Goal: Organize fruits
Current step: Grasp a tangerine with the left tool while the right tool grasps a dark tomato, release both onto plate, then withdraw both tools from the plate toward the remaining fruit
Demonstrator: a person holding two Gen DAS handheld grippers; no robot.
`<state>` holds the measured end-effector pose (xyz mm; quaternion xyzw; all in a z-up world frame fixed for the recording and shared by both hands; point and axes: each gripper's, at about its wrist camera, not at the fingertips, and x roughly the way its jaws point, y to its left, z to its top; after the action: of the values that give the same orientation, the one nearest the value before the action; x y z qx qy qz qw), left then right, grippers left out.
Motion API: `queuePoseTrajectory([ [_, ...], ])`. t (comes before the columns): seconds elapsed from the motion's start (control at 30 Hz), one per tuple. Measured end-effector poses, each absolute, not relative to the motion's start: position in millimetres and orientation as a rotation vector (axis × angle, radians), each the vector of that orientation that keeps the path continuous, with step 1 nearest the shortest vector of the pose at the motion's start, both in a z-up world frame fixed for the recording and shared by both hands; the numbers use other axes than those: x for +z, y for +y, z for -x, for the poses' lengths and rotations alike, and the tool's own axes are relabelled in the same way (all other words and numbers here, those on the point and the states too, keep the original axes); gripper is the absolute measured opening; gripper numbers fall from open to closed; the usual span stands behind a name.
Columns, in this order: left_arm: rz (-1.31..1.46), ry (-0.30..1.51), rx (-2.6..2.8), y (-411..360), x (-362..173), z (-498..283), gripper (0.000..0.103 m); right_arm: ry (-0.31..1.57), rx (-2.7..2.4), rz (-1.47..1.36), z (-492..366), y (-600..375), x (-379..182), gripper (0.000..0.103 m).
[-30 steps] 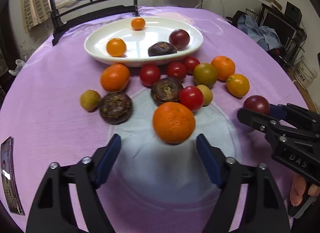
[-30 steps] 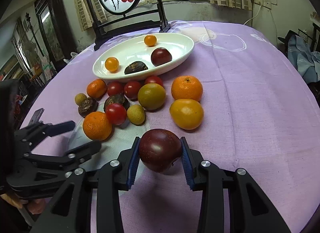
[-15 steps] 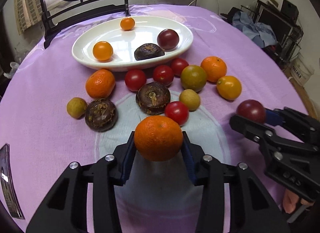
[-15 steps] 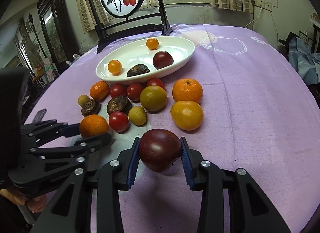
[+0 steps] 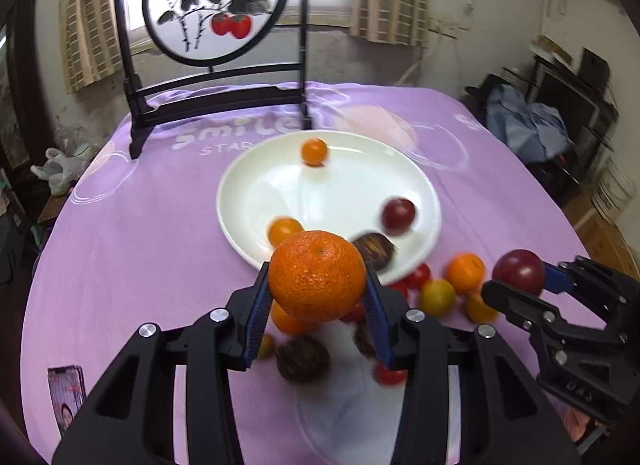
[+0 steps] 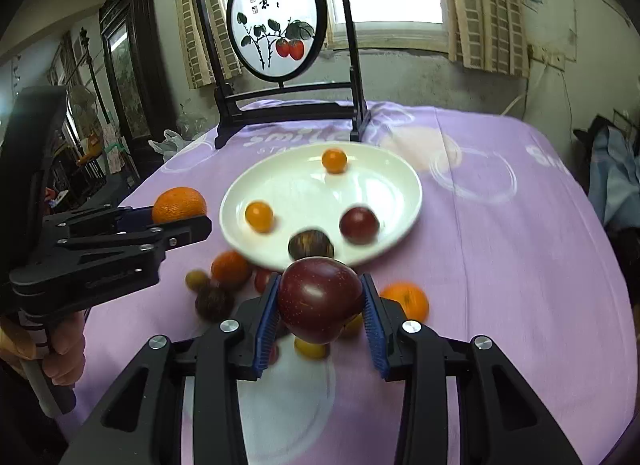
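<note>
Window backlight, motion blur, fisheye warping

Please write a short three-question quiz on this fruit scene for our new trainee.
1. True or false: the left gripper holds the plum.
2. Multiple choice: how many fruits lie on the plate? A) two B) four C) six
3. Fill in: the right gripper has its jaws shut on the ____.

Key:
1. False; it holds the orange.
2. B: two small orange fruits, a dark red one and a dark brown one.
3. plum
</note>
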<state>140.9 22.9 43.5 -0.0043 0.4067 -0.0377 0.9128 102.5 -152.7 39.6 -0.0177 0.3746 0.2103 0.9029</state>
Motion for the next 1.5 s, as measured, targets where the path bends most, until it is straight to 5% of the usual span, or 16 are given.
queuePoseTrajectory([
  [0.4,0.083,0.978,0.033,52,-9,-257,0.043,0.881,0.45,0.124,-200,-83,1,0.04],
  [0.47,0.092,0.991,0.027,51,-14,-263,0.055,0.904,0.448,0.106,-207,-85,-5,0.045],
  [0.5,0.091,0.979,0.027,50,-13,-262,0.06,0.902,0.449,0.096,-207,-86,-5,0.055],
  [0.53,0.087,0.965,0.029,48,-11,-259,0.065,0.894,0.44,0.083,-206,-89,-4,0.061],
  [0.97,0.023,0.813,0.006,29,40,-158,0.087,0.818,0.427,0.059,-132,-144,28,0.061],
  [1.5,0.081,0.907,-0.037,25,-14,-68,0.09,0.888,0.319,0.1,-68,-193,-15,0.061],
])
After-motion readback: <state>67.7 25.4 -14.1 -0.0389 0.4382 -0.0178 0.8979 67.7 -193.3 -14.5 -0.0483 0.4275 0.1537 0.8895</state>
